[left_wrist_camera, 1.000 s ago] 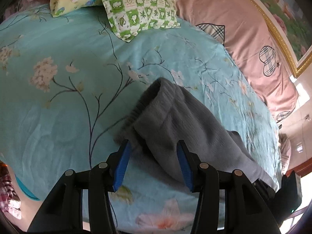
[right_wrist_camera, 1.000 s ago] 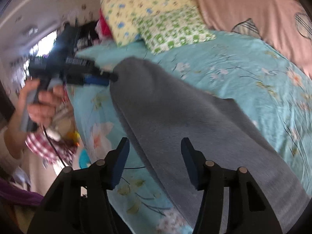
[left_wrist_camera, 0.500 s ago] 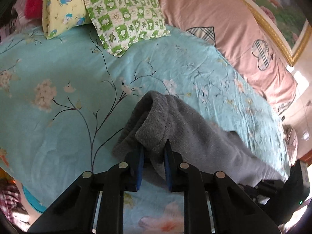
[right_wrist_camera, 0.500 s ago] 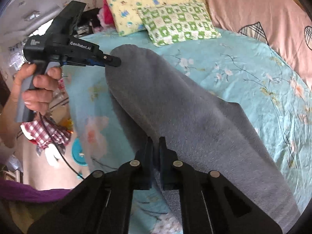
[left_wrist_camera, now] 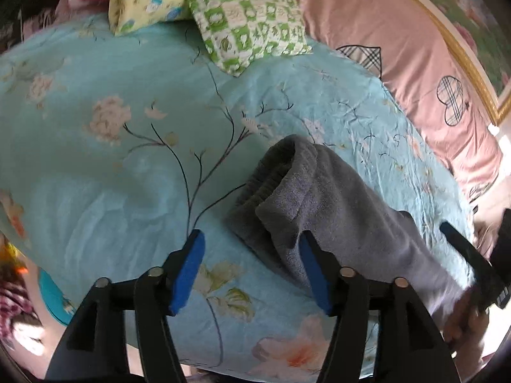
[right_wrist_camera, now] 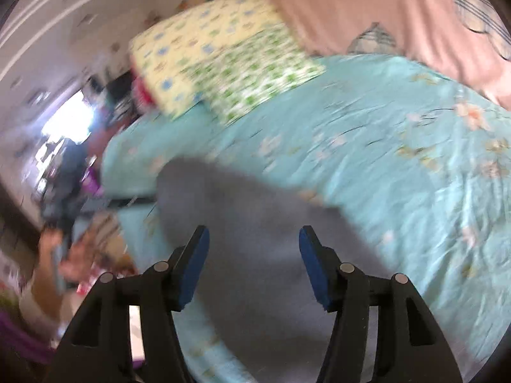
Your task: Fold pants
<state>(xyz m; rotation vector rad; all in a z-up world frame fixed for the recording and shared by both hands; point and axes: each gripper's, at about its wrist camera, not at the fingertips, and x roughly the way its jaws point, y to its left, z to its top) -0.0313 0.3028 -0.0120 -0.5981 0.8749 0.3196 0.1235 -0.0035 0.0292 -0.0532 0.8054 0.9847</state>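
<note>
**Both tongs spread wide over the grey pants on the bed**

Left wrist view: the left tongs (left_wrist_camera: 250,268) are seen spread wide with nothing held. The grey pants (left_wrist_camera: 322,204) lie bunched on the floral bed (left_wrist_camera: 95,166), just ahead and to the right, one blue pad touching the fabric edge. The layers appear doubled over, probably set down to complete a fold. A green checked pillow (left_wrist_camera: 249,16) lies far ahead.

Right wrist view: the picture is blurred. The right tongs (right_wrist_camera: 254,268) are likewise wide apart and empty, with the pants directly ahead and below.
</note>
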